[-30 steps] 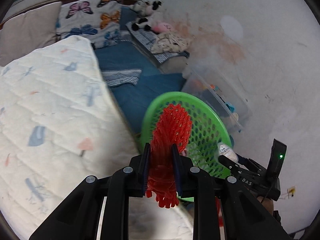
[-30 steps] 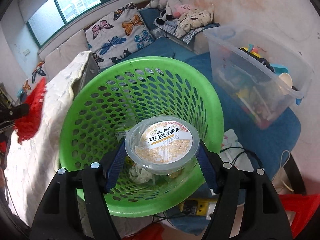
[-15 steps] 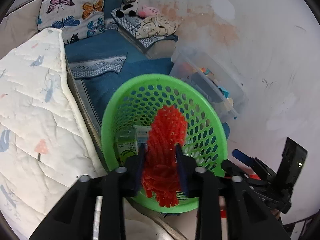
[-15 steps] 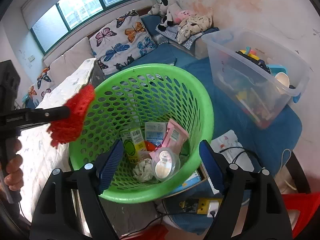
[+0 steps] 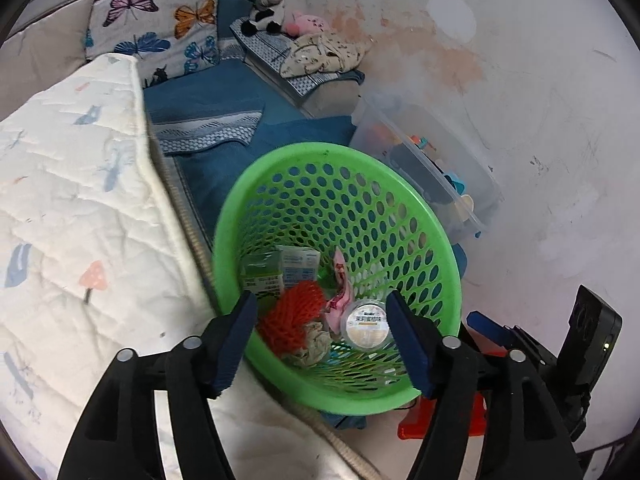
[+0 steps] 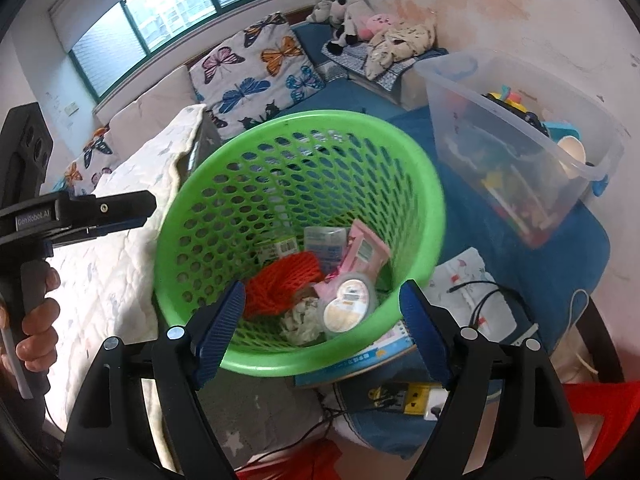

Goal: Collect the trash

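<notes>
A green perforated basket [image 5: 408, 196] [image 6: 224, 168] stands beside the bed. Inside it lie a red foam net [image 5: 294, 314] [image 6: 280, 284], a round lidded plastic cup [image 5: 366, 324] [image 6: 348, 308], a crumpled tissue [image 5: 316, 342] [image 6: 300, 320], a pink wrapper [image 6: 362, 254] and small cartons [image 5: 298, 264]. Above the basket's near rim my left gripper [image 5: 326, 344] has its jaws opening, with nothing held between them; the net lies below. My right gripper [image 6: 322, 330] is open over the basket's near rim, holding nothing. The left gripper's body [image 6: 76, 212], held by a hand, shows at the left of the right wrist view.
A white quilted blanket [image 5: 72, 220] covers the bed on the left. A clear plastic bin of toys [image 6: 520, 160] stands to the right on blue bedding. Butterfly cushions [image 6: 256, 80] and plush toys [image 6: 352, 16] sit at the back. A power strip and cables [image 6: 408, 396] lie below the basket.
The left gripper moved over the basket, opened and let the red net drop in. The right gripper released the lidded cup into the basket and opened wider.
</notes>
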The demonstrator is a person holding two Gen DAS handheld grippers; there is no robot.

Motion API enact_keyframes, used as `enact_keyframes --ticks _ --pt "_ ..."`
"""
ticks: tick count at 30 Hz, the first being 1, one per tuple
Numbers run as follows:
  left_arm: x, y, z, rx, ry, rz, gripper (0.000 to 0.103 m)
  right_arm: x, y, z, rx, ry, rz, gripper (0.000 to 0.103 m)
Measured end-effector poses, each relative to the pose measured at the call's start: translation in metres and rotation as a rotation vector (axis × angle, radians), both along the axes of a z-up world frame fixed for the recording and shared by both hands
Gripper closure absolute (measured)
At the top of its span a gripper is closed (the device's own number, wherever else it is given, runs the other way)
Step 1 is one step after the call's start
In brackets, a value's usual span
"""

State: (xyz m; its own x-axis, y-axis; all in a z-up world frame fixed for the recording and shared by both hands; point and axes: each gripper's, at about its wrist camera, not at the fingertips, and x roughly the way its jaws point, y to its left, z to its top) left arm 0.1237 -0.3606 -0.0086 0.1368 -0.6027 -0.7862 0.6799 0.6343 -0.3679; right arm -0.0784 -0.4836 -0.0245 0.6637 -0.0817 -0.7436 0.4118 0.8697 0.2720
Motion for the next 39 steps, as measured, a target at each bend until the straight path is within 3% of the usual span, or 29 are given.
enact_keyframes --ticks 3,5,9,10,17,30,39 --pt "-0.002 0.017 0.003 0.013 -0.025 0.029 0.031 0.004 0.010 0.002 -0.007 -0.001 0.023 0.022" --pt "-0.003 0.031 0.004 0.021 -0.038 0.053 0.022 0.007 0.019 0.005 -0.017 -0.001 0.040 0.022" --pt "-0.003 0.060 0.008 0.032 -0.058 0.107 0.021 0.010 0.034 0.009 -0.034 0.002 0.061 0.021" --pt "-0.004 0.067 0.009 0.035 -0.063 0.119 0.019 0.011 0.037 0.011 -0.034 0.000 0.067 0.016" --pt "-0.010 0.126 0.022 0.101 -0.164 0.216 0.010 0.021 0.071 0.022 -0.057 -0.009 0.110 0.013" --pt "-0.017 0.231 0.030 0.165 -0.249 0.365 0.009 0.034 0.141 0.042 -0.082 -0.055 0.157 0.009" --pt "-0.031 0.268 0.038 0.161 -0.299 0.429 0.009 0.036 0.182 0.052 -0.118 -0.069 0.205 0.009"
